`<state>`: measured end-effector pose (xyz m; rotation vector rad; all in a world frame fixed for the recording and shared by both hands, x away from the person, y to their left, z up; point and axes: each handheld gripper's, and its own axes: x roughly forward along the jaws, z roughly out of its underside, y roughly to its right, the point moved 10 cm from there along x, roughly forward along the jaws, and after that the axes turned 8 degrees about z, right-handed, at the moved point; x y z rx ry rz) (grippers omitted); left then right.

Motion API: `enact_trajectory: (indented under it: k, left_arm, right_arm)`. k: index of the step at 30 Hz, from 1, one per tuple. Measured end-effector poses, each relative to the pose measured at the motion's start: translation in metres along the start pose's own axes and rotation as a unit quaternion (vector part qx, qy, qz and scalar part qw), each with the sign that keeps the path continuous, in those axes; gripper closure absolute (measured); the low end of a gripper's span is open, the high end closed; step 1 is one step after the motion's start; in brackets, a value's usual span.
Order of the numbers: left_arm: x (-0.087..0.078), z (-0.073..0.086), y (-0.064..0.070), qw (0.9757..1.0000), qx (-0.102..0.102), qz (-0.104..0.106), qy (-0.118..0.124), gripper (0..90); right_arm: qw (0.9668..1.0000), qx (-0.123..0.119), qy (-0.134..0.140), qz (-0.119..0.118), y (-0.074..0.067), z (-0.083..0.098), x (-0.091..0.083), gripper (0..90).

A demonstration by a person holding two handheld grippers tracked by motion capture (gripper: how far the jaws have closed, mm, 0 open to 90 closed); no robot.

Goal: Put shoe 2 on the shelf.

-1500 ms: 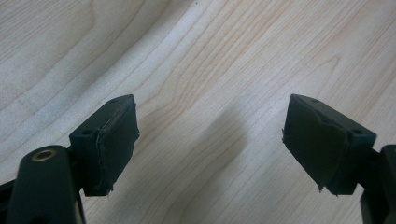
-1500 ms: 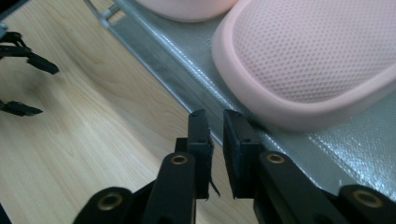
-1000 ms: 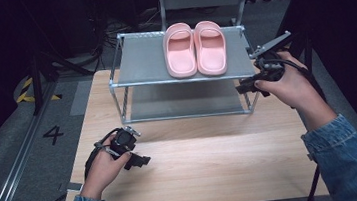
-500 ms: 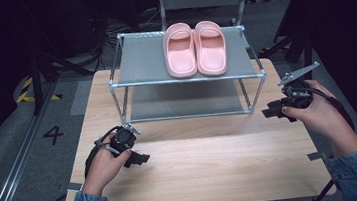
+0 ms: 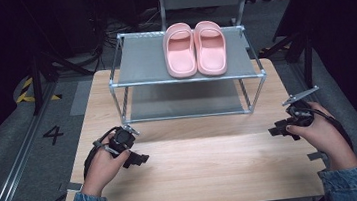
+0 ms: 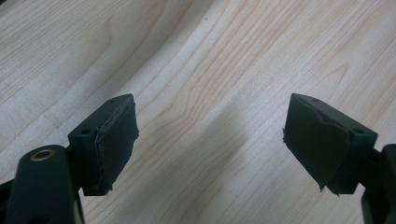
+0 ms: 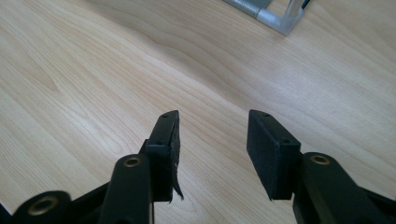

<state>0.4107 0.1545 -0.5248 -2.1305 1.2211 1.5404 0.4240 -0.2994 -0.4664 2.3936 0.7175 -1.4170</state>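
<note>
1. The pink slippers [image 5: 194, 48] stand side by side on the top shelf of the metal rack [image 5: 128, 68], toes away from the person, well apart from both grippers: up and ahead of each, set down and let go.
2. The right gripper [image 5: 283, 130] is released; its jaws have just been opening, nothing between them, bare desk [image 7: 93, 70] beneath.
3. The left gripper [image 5: 137, 159] rests low, jaws spread and empty.
4. Open desk lies between the two grippers; the rack's front post [image 7: 275, 21] stands just ahead of the right one, and the desk's right edge is close at its outer side.
</note>
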Motion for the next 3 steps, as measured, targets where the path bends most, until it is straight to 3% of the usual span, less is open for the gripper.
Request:
enact_trajectory:
  k: [3]
  left_arm:
    - [-0.0001,0.0005,-0.0009,1.0,-0.001,-0.001,0.002,17.9]
  right_arm:
    - [0.9999,0.007,0.002,-0.008,0.0015,0.0073,0.0074,53.1]
